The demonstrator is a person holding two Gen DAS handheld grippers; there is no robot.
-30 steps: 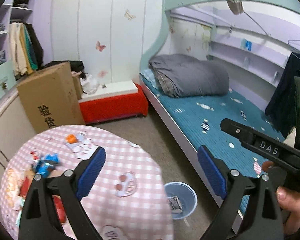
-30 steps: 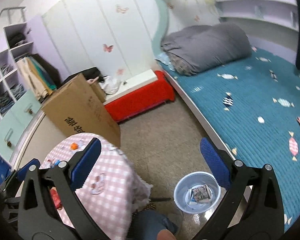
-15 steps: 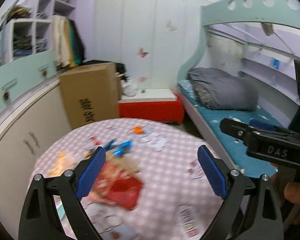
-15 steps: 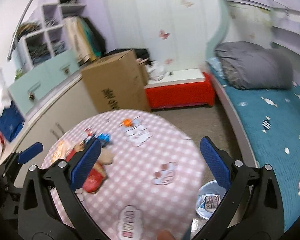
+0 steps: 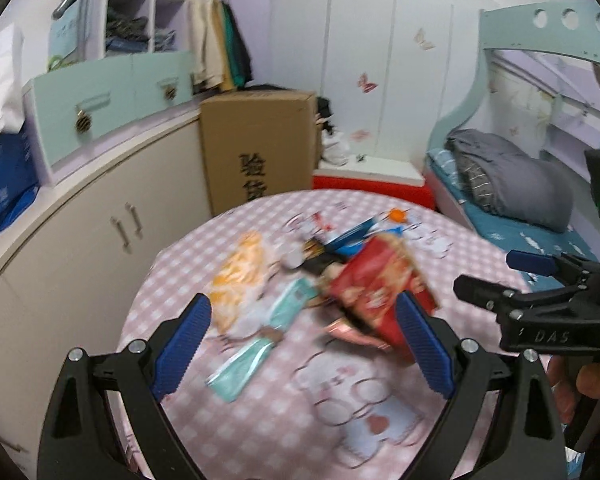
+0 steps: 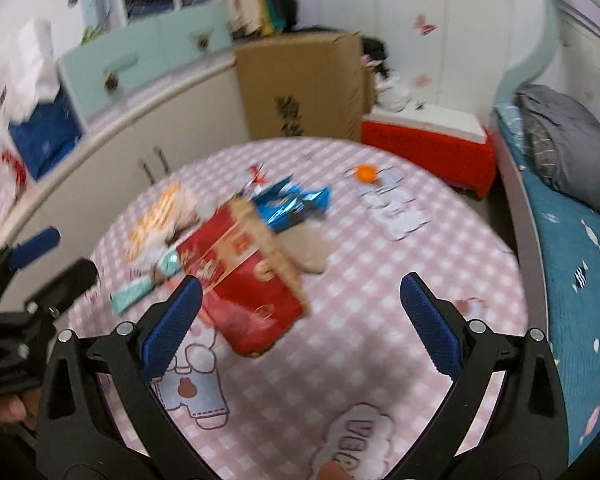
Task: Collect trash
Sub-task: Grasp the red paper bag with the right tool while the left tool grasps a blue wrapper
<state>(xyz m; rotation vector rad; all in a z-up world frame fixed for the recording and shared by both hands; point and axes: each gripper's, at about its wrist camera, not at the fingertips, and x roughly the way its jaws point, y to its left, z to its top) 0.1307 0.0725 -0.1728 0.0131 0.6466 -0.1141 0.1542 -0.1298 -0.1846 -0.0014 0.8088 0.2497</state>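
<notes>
Trash lies in a heap on a round table with a pink checked cloth (image 5: 380, 432) (image 6: 380, 280). A red snack bag (image 5: 376, 292) (image 6: 244, 284) is the biggest piece. Beside it are a mint green wrapper (image 5: 256, 344) (image 6: 140, 288), an orange and white bag (image 5: 240, 276) (image 6: 156, 216) and a blue wrapper (image 5: 352, 234) (image 6: 288, 204). A small orange item (image 5: 397, 213) (image 6: 365, 173) sits farther back. My left gripper (image 5: 302, 344) is open above the heap's near side. My right gripper (image 6: 300, 320) is open, with the red bag by its left finger. Both hold nothing.
A cardboard box (image 5: 260, 148) (image 6: 304, 88) stands behind the table by a curved cabinet (image 5: 80, 240). A red bench (image 6: 428, 148) and a bed with a grey blanket (image 5: 512, 176) lie to the right. The other gripper (image 5: 540, 316) shows at the right of the left wrist view.
Both views swung left, from the bed, floor and blue bin to the table. The trash heap now sits close in front of both open grippers; the bin has left view.
</notes>
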